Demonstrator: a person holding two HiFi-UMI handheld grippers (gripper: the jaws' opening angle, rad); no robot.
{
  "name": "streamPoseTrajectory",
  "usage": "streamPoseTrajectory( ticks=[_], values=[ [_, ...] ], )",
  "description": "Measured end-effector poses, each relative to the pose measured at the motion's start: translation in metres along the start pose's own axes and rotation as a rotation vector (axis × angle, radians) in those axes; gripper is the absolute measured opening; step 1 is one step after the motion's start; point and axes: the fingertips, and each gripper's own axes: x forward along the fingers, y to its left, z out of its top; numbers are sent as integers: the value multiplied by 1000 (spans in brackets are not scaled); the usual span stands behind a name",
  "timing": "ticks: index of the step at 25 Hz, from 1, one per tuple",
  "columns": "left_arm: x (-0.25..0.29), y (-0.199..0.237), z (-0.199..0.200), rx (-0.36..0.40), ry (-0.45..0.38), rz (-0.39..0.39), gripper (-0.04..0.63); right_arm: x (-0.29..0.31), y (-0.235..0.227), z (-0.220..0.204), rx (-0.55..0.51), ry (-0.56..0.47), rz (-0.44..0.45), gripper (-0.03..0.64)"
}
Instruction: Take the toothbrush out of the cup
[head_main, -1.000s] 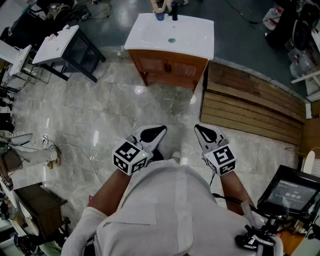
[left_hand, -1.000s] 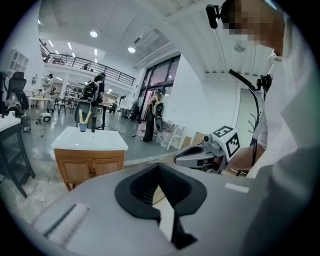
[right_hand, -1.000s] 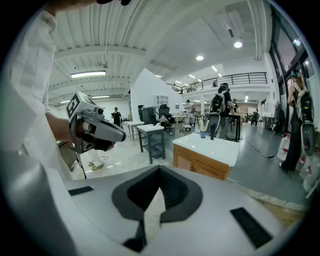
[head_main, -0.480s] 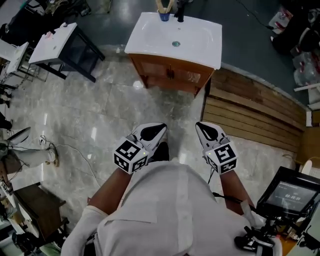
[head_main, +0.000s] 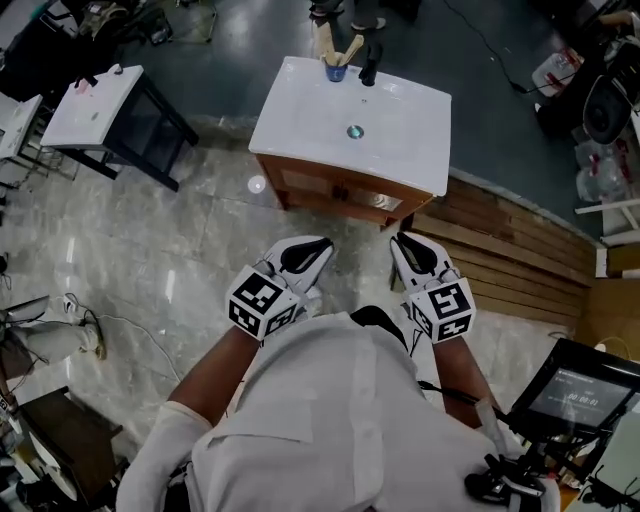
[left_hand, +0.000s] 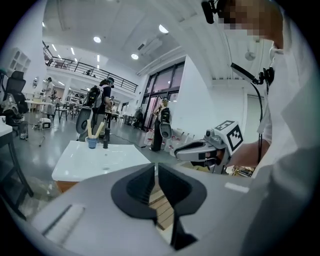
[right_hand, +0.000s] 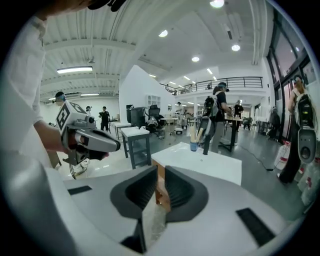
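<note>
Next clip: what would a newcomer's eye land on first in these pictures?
The white washbasin on its wooden cabinet, top centre of the head view, stands out first, with a small blue cup holding toothbrushes at its far edge beside a dark tap. Nearer, the left hand-held gripper and right hand-held gripper point toward it over the marble floor, both shut and empty, well short of the cup.

Sink top (head_main: 395, 110): white, glossy, smooth.
Cabinet (head_main: 335, 190): brown wood, varnished.
Floor (head_main: 150, 250): polished grey stone-look tiles.
Planks (head_main: 520, 270): bare matt wood.
Cup (head_main: 336, 72): blue, plastic look.
</note>
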Motion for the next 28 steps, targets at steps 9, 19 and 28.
streamPoseTrajectory(
  ticks=[9,19,28],
  values=[
    [53,121,37,-47,-26,120,51,90,-78,25,7,16,10,114],
    [152,278,100,-115,-48,318,98,203,-201,71,-34,-6,152,114],
    [207,390,139,-118,-36,452,129,243,-249,79,-43,10,248,114]
  ],
)
